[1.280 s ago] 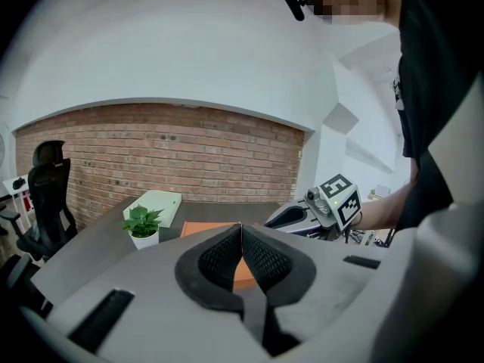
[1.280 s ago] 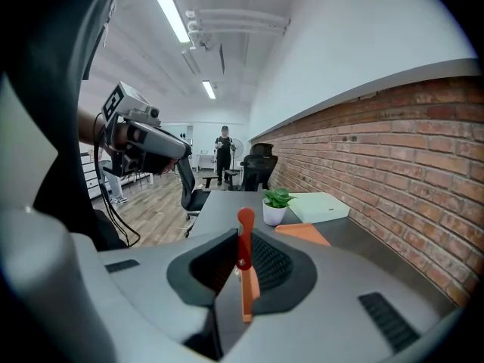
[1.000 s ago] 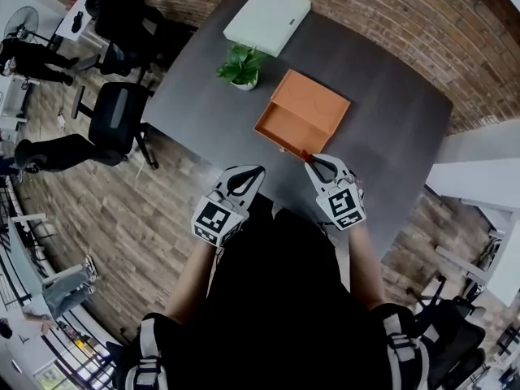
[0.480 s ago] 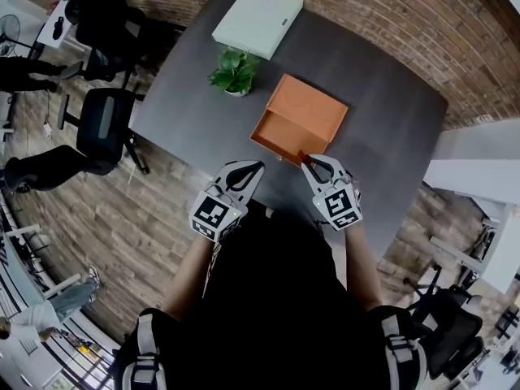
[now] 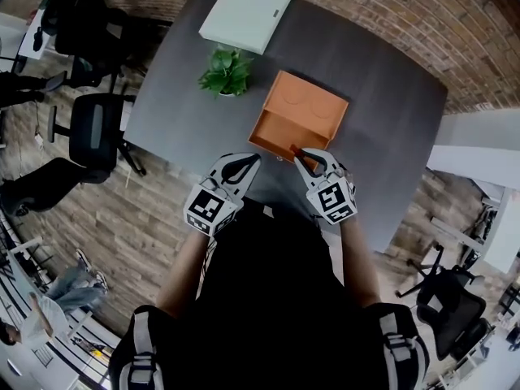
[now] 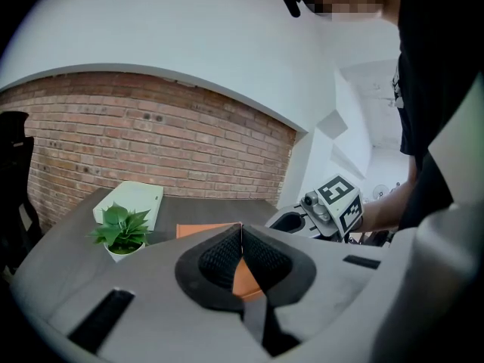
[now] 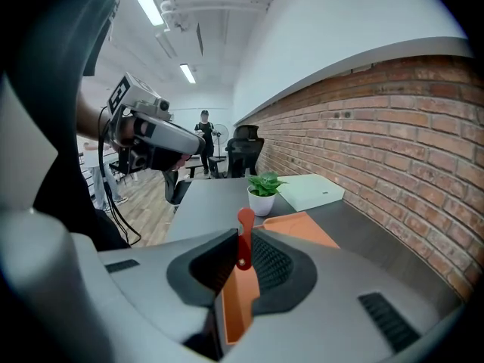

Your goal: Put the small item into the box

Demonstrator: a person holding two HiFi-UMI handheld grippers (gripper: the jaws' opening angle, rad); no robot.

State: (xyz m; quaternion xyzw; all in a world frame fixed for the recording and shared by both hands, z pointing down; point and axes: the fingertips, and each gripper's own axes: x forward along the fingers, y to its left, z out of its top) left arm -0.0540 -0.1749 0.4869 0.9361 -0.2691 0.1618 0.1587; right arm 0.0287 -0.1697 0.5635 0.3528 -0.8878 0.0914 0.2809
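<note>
head view: dark table [image 5: 390, 136] w/ an open orange box [image 5: 302, 108] on it. a small plant [image 5: 226, 70] sits just beside the box & a flat white case [image 5: 246, 12] is further back. left claw [image 5: 254, 160] hangs over the near table edge, apart from the box. right claw [image 5: 297, 152] has its tips at the box's near wall, w/ a small red thing [image 5: 295, 149] at the tips.

left gripper view: left claw [image 6: 241, 227] has its pads pressed tight together, nothing btwn them. the box [image 6: 203, 231] shows behind.

right gripper view: right claw [image 7: 242, 242] is squeezed onto the small red thing [image 7: 245, 229]. it stands upright btwn the pads, round top poking out. the open box [image 7: 236, 308] is right under it.
</note>
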